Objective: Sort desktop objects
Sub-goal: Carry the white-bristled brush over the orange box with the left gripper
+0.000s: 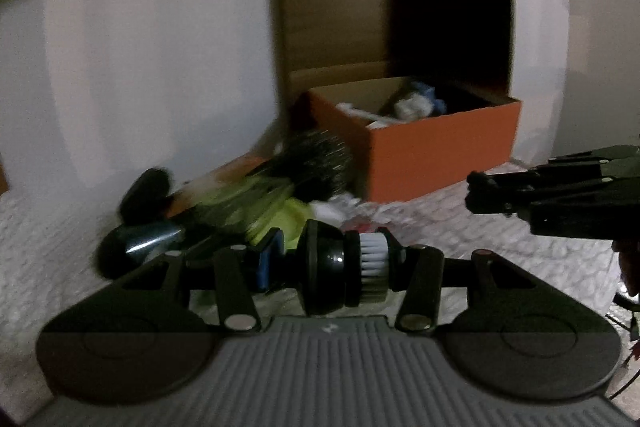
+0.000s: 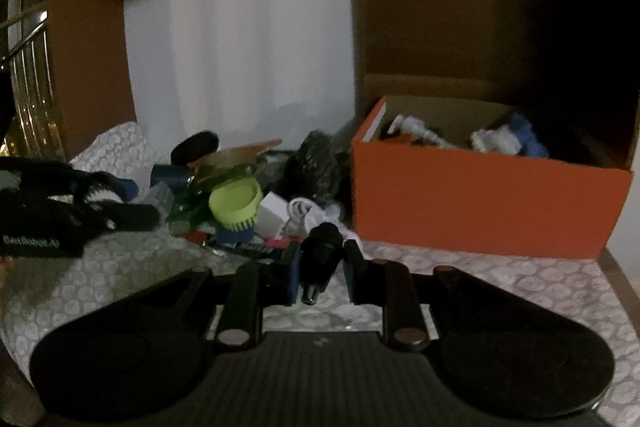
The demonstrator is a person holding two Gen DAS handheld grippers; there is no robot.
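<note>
My left gripper is shut on a black round brush with white bristles, held sideways just above the cloth. My right gripper is shut on a small black plug-shaped object; it also shows from the side in the left wrist view. An open orange box with white and blue items inside stands at the right, also in the left wrist view. A pile of desktop objects lies left of it: a lime green cup brush, a black bristly hairbrush, a white cable.
A white patterned cloth covers the table. A brown cardboard panel stands behind the box against a white wall. An orange-brown side panel rises at the left. The left gripper shows in the right wrist view at the left edge.
</note>
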